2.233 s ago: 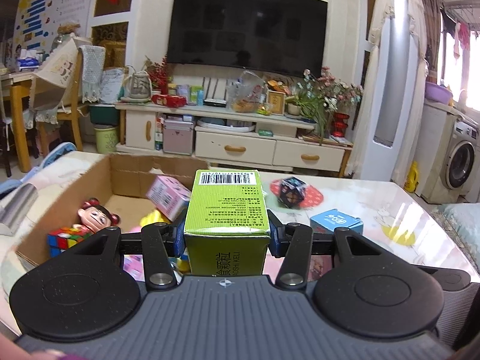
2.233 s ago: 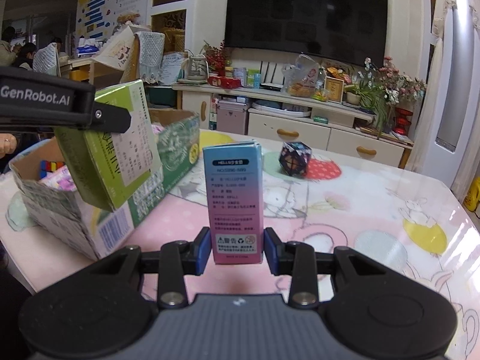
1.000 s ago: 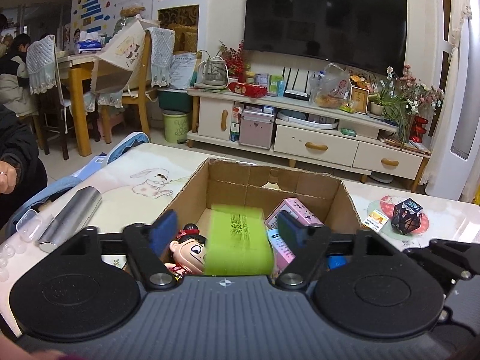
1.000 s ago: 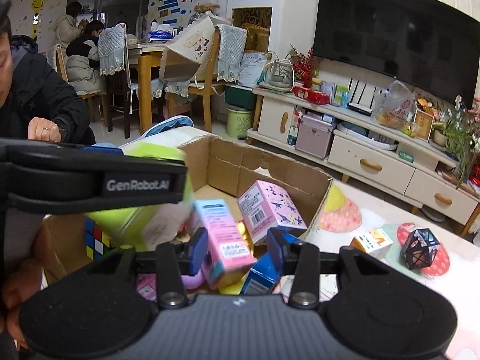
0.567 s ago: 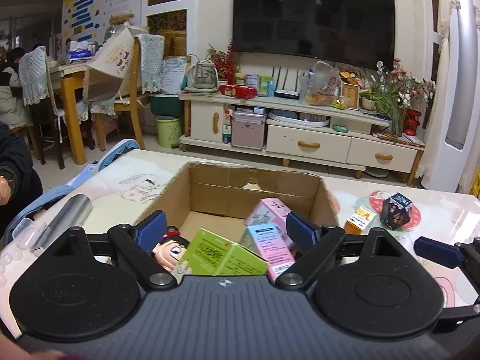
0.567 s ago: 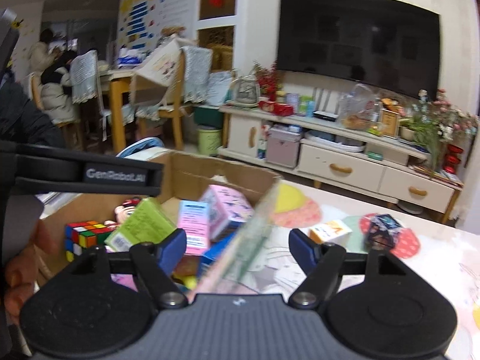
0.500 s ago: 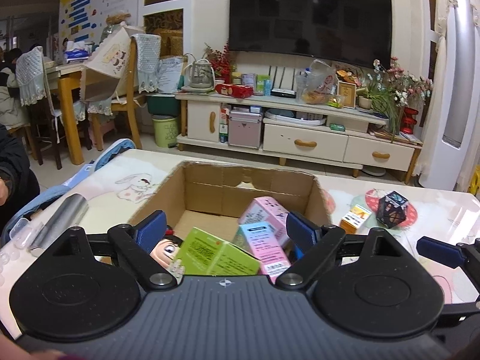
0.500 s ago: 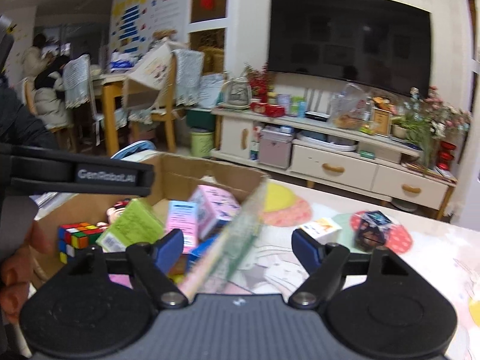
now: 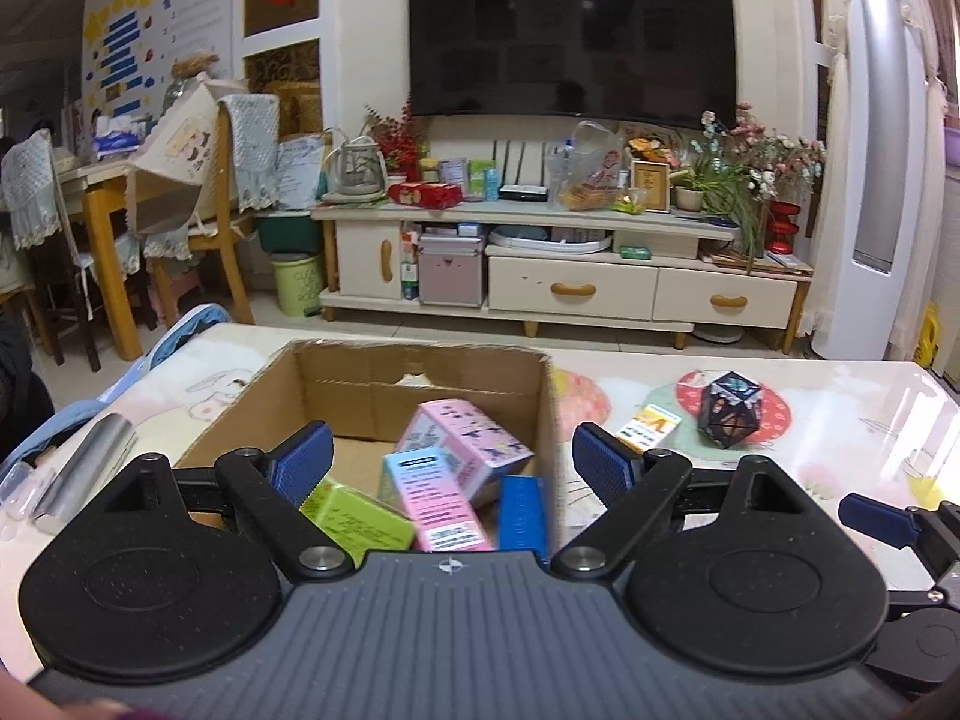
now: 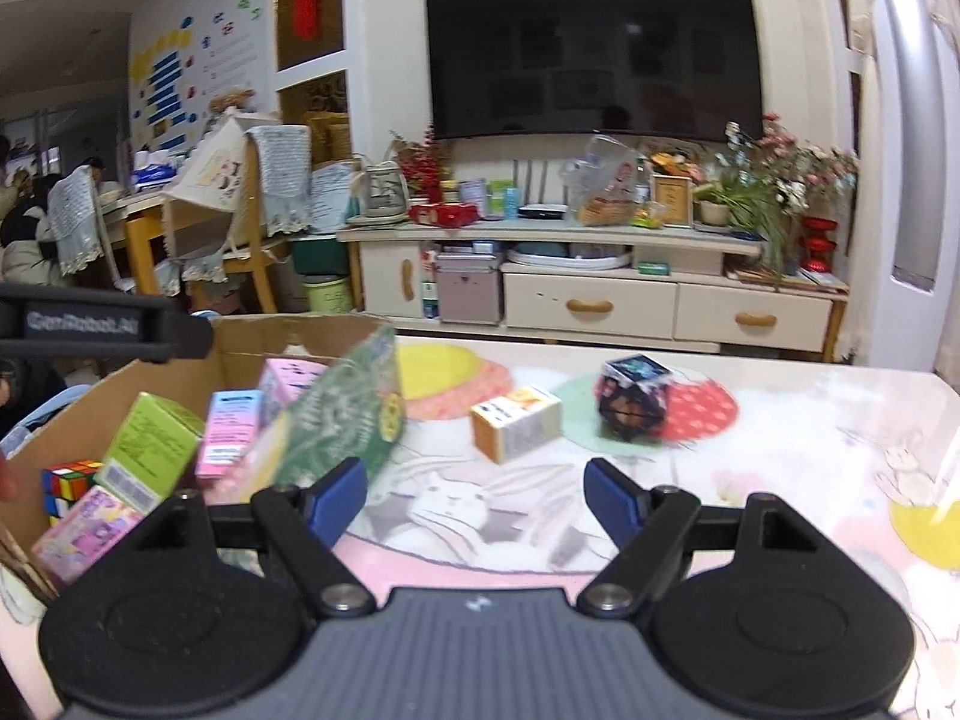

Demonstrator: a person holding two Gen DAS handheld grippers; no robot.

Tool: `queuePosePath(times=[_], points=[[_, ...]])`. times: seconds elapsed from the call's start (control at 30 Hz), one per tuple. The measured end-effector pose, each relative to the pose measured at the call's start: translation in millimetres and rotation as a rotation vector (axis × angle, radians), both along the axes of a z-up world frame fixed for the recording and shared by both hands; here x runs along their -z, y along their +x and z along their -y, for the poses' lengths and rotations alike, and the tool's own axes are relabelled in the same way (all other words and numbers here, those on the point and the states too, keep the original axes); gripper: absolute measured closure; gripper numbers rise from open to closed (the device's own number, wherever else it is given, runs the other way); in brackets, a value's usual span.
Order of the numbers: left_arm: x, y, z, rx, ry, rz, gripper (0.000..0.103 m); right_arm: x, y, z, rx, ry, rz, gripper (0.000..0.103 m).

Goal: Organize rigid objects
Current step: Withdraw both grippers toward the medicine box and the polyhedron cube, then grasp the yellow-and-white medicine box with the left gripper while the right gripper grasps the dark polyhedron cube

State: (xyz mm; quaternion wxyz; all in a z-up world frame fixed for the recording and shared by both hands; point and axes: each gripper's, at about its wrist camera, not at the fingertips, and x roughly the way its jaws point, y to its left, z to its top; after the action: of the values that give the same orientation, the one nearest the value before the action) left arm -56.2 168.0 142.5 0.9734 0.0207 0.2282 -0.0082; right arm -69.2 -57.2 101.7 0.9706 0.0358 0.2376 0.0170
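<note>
A cardboard box (image 9: 543, 396) stands on the table and holds a green box (image 9: 354, 519), a pink-and-blue carton (image 9: 435, 501), a pink box (image 9: 465, 444) and a blue box (image 9: 522, 510). My left gripper (image 9: 450, 462) is open and empty above the box's near side. My right gripper (image 10: 477, 495) is open and empty over the table, right of the box (image 10: 336, 414). A small orange-and-white box (image 10: 516, 423) and a dark faceted cube (image 10: 633, 399) lie on the table beyond it. In the right wrist view the green box (image 10: 150, 441), the carton (image 10: 228, 432) and a Rubik's cube (image 10: 66, 483) show in the box.
The table (image 9: 810, 420) has a cartoon-print cover. A silver cylinder (image 9: 90, 468) lies left of the box. The left gripper's arm (image 10: 102, 324) crosses the right wrist view at left. A TV stand (image 9: 570, 276), chairs and a white tower stand beyond.
Both grippers opened and dropped the green box and the pink-and-blue carton into the cardboard box. Both then drew back, the right one swinging right toward the orange-and-white box and the cube.
</note>
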Motion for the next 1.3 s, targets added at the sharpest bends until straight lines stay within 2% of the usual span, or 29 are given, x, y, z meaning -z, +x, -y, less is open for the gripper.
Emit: queuePosePath(times=[0.13,0.47,0.6,1.07,1.2,1.3], points=[[1,-4,9,0.042,0.02,0.027,0.0,11,-1,19,0.038,0.008,-0.013,0.02],[18,2,46,0.177,0.066,0.029,0.0,46,17,81,0.166,0.039,-0.082,0.019],[33,18,63,0.206,0.081,0.003,0.0,56,32,104,0.204,0.072,-0.096,0.011],[91,86,115,0.144,0.177,-0.043,0.0,75,95,145,0.155,0.147,-0.094,0.009],[96,107,115,0.111,0.139,-0.046,0.0,73,112,152,0.15,0.179,-0.079,0.009],[100,125,114,0.08,0.125,-0.069,0.0,75,124,162,0.128,0.247,-0.069,0.009]])
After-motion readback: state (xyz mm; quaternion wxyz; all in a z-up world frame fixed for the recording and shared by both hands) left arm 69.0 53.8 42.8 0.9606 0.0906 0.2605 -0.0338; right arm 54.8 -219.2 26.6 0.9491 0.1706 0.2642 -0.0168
